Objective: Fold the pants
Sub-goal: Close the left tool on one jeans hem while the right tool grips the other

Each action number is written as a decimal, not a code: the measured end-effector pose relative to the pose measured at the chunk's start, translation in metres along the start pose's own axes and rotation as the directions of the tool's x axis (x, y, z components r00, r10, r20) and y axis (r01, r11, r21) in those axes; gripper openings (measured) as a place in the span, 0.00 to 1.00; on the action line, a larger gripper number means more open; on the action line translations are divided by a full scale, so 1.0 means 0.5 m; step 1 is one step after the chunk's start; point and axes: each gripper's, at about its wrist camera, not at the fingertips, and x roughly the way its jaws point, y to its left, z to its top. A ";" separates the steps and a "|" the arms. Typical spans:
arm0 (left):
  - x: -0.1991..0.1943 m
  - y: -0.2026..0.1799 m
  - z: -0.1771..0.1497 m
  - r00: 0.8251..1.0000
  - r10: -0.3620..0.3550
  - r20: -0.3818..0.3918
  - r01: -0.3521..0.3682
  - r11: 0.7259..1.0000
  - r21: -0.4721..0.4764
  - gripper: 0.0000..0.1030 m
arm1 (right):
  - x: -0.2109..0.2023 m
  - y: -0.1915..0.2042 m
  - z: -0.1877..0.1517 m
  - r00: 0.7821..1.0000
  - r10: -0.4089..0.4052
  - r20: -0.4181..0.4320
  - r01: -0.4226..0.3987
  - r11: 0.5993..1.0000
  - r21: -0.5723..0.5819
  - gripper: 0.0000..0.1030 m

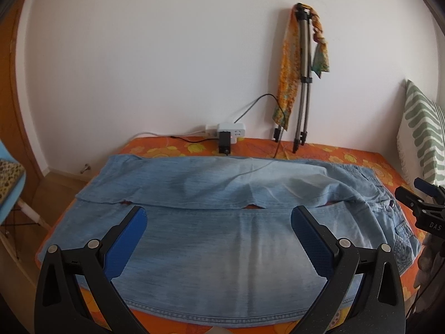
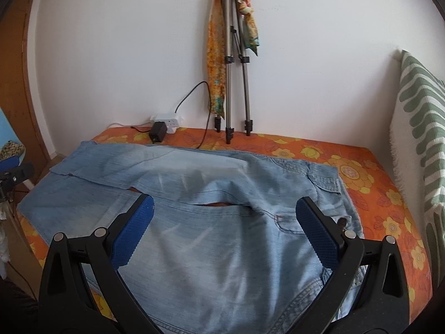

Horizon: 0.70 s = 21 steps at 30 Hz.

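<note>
Light blue denim pants [image 1: 217,239] lie flat across the orange flowered bed, legs to the left and waist to the right, the far leg lying partly over the near one. They also show in the right wrist view [image 2: 222,239]. My left gripper [image 1: 218,217] is open and empty, held above the near leg. My right gripper [image 2: 224,208] is open and empty, held above the seat and waist end, near a pocket [image 2: 325,181]. The right gripper also shows at the right edge of the left wrist view [image 1: 425,203].
The bed [image 2: 375,194] stands against a white wall. A power strip with a black adapter [image 1: 226,136] and a tripod draped with a scarf [image 1: 303,78] sit at the far edge. A striped pillow [image 2: 422,128] leans at the right. A blue chair [image 1: 11,183] stands left.
</note>
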 end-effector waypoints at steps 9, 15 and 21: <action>0.029 0.113 0.023 0.999 0.020 -0.028 -0.022 0.994 -0.105 0.92 | 0.028 0.018 0.029 0.996 0.088 0.034 -0.087 0.996 -0.039 1.00; 0.084 0.196 0.033 0.994 0.014 -0.110 -0.030 0.989 -0.147 0.81 | 0.075 0.008 0.075 0.993 0.116 -0.020 -0.118 0.989 -0.091 1.00; 0.150 0.264 0.082 0.981 0.071 -0.178 -0.086 0.993 -0.080 0.67 | 0.137 0.003 0.146 0.986 0.150 -0.076 -0.160 0.975 -0.153 0.94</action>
